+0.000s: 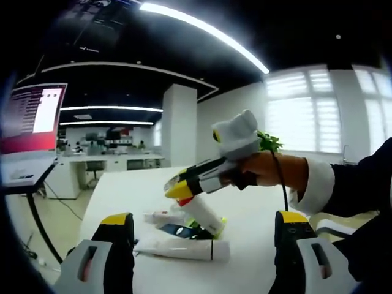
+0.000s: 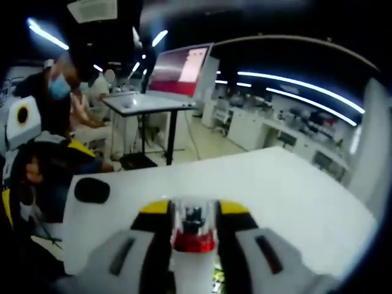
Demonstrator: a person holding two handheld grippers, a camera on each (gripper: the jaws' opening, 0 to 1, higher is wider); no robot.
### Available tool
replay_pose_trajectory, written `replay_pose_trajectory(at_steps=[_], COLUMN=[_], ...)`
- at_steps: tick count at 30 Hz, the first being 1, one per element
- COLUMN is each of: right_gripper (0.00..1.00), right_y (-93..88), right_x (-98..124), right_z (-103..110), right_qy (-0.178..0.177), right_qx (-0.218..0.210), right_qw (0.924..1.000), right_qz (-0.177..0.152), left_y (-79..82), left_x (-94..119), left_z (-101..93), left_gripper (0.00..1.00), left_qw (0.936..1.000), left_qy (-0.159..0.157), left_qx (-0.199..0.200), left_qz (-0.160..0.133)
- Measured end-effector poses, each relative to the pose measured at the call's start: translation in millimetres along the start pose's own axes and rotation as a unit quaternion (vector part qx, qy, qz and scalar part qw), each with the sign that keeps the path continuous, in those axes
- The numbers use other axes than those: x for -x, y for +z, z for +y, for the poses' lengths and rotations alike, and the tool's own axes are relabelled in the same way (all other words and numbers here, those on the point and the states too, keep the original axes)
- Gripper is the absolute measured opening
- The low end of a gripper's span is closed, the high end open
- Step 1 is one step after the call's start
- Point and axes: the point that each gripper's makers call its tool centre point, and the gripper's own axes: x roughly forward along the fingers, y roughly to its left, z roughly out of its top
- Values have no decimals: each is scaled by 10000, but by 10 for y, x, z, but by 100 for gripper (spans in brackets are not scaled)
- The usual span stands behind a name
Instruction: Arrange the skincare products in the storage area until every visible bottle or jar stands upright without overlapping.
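My left gripper (image 1: pixel 203 218) stands open low over the white table (image 1: pixel 122 196), nothing between its jaws. Ahead of it, a person's hand holds my right gripper (image 1: pixel 176 187), shut on a white bottle (image 1: pixel 203 215) that hangs tilted above the table. In the right gripper view, that bottle (image 2: pixel 193 231) shows a clear cap and red band, clamped between the yellow-tipped jaws of the right gripper (image 2: pixel 193 209). Below it lie a long white tube (image 1: pixel 184 249), a smaller white tube (image 1: pixel 160 216) and a dark blue item (image 1: pixel 176 230), all on their sides.
A small green plant (image 1: pixel 268 143) stands behind the hand. A black oval object (image 2: pixel 92 190) rests near the table's (image 2: pixel 294 202) edge. Beyond stand a desk (image 2: pixel 144 104) with a red-lit monitor (image 2: pixel 180 70) and a seated person (image 2: pixel 61 141).
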Motion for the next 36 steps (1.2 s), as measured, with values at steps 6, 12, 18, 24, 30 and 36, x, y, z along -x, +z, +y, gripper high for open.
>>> replay_pose_trajectory(at_steps=[6, 12, 18, 24, 30, 36], right_gripper=[27, 27, 27, 27, 27, 27], right_y=[18, 22, 13, -18, -36, -72], right_x=[188, 394, 571, 675, 756, 849], right_z=[-30, -58, -37, -81, -70, -118], right_qy=[-82, -190, -300, -398, -493, -725], right_qx=[-233, -414, -601, -766, -789, -854], right_qw=[9994, 9981, 9958, 9933, 9921, 9889], right_qz=[-232, -427, -630, -773, -837, -974], left_y=[9, -19, -56, -86, -86, -76], left_x=[3, 24, 4, -50, -86, -145], left_z=[29, 130, 121, 57, -1, -74], left_gripper=[96, 96, 96, 96, 99, 99], left_qw=[10000, 9997, 9996, 9998, 9999, 9999], left_qy=[64, 220, 244, 155, 55, -64], left_qx=[27, 131, 118, 86, 46, 137], left_qz=[-51, -39, 36, 104, 85, -18])
